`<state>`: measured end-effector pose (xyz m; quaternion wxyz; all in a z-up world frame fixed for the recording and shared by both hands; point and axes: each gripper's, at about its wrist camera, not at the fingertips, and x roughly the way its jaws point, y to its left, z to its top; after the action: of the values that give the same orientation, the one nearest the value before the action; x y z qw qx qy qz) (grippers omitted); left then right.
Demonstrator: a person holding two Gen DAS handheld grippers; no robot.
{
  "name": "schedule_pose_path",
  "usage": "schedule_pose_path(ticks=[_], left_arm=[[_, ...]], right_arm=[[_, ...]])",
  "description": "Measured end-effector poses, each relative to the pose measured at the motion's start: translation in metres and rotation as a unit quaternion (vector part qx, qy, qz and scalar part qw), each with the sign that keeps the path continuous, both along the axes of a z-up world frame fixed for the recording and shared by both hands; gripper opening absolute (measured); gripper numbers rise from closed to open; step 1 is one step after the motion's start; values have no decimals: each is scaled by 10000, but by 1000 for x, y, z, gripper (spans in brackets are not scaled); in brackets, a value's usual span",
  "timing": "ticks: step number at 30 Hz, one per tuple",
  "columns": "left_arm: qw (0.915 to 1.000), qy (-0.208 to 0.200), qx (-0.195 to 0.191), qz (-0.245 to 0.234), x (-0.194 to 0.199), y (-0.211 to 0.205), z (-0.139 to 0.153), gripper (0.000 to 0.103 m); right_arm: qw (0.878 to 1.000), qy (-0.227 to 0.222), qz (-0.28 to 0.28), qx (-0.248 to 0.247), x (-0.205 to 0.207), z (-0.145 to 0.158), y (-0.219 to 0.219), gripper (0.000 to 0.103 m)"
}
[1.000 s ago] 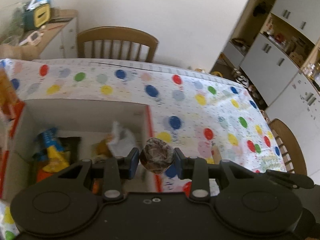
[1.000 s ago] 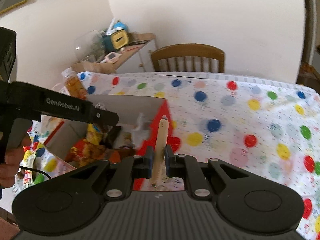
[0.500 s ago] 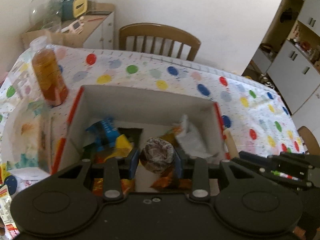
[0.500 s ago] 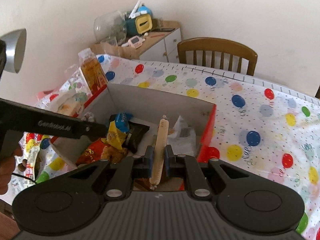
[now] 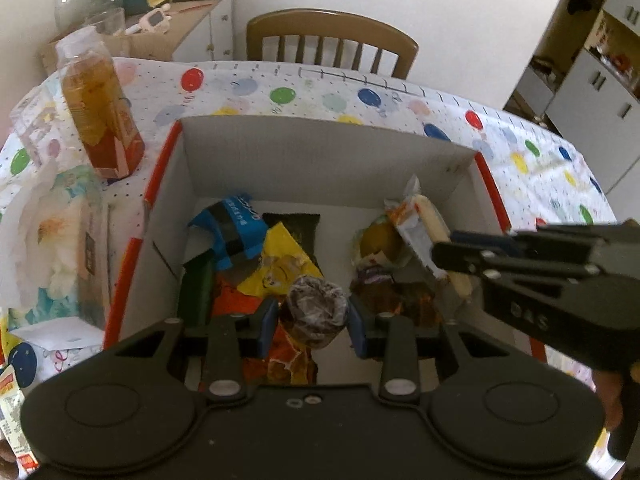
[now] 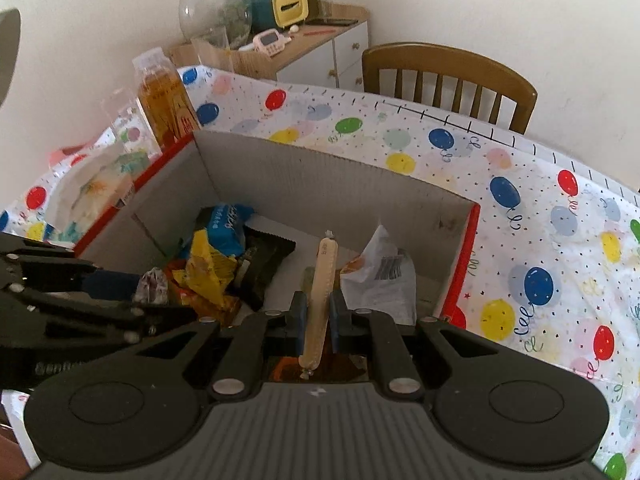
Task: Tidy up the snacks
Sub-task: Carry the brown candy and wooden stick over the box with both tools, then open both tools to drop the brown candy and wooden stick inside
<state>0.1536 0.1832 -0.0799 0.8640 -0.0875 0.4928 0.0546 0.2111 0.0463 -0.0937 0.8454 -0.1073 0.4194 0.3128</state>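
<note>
Left wrist view looks down into the cardboard box (image 5: 320, 148), already holding several snack packets, so much of the sorting seems done. Two items are not yet dropped: the left gripper (image 5: 314, 320) pinches a dark wrapped ball (image 5: 316, 310), and the right gripper (image 6: 319, 322) clamps a sausage stick (image 6: 322, 292), both above the box.

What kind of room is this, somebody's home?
Most likely a home dining area. A table under a balloon-print tablecloth has a brown wooden slat-back chair pushed up to it, white kitchen-style cabinets stand along one side, and an open cardboard box of snack packets sits on the table.
</note>
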Motion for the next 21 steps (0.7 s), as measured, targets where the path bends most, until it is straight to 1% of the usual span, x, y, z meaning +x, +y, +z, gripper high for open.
schedule_pose_path(ticks=[4, 7, 10, 14, 17, 21], left_arm=[[9999, 25, 2, -164, 4, -6, -8, 34], [9996, 74, 7, -268, 8, -10, -16, 34], [9993, 151, -11, -329, 11, -12, -23, 34], [9991, 243, -48, -341, 14, -12, -30, 34], [9988, 307, -77, -368, 15, -12, -34, 34], [9984, 419, -130, -344, 17, -12, -39, 34]], right_arm=[[9999, 65, 0, -95, 6, -7, 4, 11], [9997, 219, -1, -80, 7, -10, 5, 11], [9996, 207, 53, -170, 5, -13, 7, 12], [9994, 307, 12, -173, 6, -15, 7, 12], [9988, 469, -13, -128, 8, -17, 7, 12], [9990, 430, -77, -107, 7, -16, 4, 12]])
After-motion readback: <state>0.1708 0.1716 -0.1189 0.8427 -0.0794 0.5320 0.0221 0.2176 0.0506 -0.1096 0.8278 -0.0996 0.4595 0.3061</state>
